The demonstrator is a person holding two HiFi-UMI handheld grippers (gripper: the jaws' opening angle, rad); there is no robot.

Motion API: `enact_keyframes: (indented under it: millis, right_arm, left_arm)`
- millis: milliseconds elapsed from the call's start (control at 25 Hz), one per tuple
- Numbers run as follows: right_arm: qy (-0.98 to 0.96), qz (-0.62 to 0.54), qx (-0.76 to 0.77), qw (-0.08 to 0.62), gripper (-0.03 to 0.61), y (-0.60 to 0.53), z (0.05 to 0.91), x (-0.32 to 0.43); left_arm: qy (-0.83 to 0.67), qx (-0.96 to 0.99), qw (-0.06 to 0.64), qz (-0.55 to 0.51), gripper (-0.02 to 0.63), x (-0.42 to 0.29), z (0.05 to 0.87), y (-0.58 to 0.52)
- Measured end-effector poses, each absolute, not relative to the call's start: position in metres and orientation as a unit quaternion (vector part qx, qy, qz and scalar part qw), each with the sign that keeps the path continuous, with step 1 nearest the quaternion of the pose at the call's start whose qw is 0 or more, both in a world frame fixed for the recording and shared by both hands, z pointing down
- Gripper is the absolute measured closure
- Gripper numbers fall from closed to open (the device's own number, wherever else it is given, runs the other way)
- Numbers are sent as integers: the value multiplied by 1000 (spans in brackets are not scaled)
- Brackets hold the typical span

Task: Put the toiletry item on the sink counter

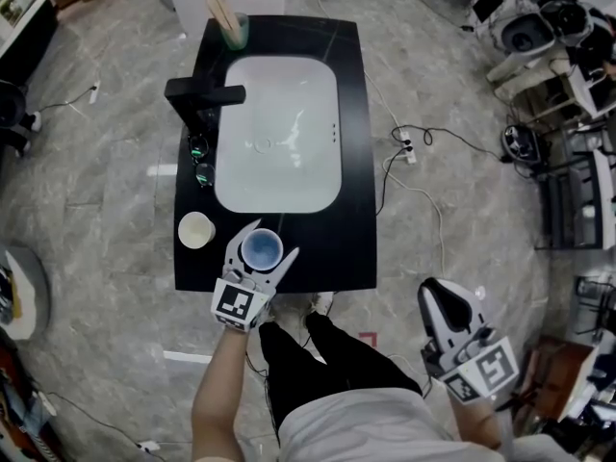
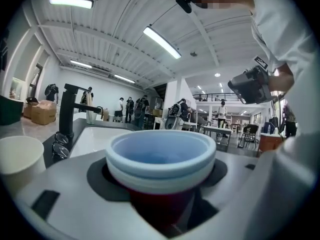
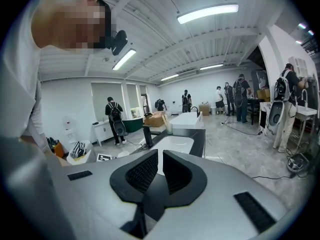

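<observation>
A light blue cup (image 1: 261,248) with a dark red lower part (image 2: 160,156) sits between the jaws of my left gripper (image 1: 270,240), which is shut on its sides. The cup is upright over the near edge of the black sink counter (image 1: 356,162), just in front of the white basin (image 1: 279,133). I cannot tell whether it touches the counter. My right gripper (image 1: 445,301) hangs off to the right of the counter over the floor. Its jaws are shut with nothing between them (image 3: 160,171).
On the counter's left side stand a black faucet (image 1: 202,94), a pair of glasses (image 1: 201,160) and a white paper cup (image 1: 195,230). A green holder with sticks (image 1: 231,25) is at the far end. Cables and a power strip (image 1: 409,150) lie on the floor to the right.
</observation>
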State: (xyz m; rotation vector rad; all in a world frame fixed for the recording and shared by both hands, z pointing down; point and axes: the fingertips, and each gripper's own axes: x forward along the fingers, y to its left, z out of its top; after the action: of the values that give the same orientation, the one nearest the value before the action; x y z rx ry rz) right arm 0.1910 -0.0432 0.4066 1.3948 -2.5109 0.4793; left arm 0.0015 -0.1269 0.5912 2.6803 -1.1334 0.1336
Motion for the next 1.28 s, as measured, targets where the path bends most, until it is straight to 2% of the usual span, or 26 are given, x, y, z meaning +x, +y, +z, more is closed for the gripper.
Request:
enact_keyframes:
  millis: [760, 960, 1000, 1080, 1280]
  right_arm:
    - [-852, 172, 480, 117, 528, -49, 419, 198]
    - [-854, 174, 477, 116, 527, -51, 420, 197]
    - [-854, 175, 476, 115, 528, -51, 420, 196]
    - [-855, 177, 474, 116, 527, -51, 420, 196]
    - [-855, 179, 473, 115, 526, -52, 422, 195]
  left_arm:
    - [-384, 913, 95, 97, 208, 0, 611, -131]
    - [-390, 908, 105, 111, 202, -4, 617, -132]
    - [-387, 907, 112, 125, 206, -4, 620, -131]
    - [-374, 907, 118, 154, 272, -1, 627, -130]
    - [-364, 909, 116, 168, 293, 1, 630, -129]
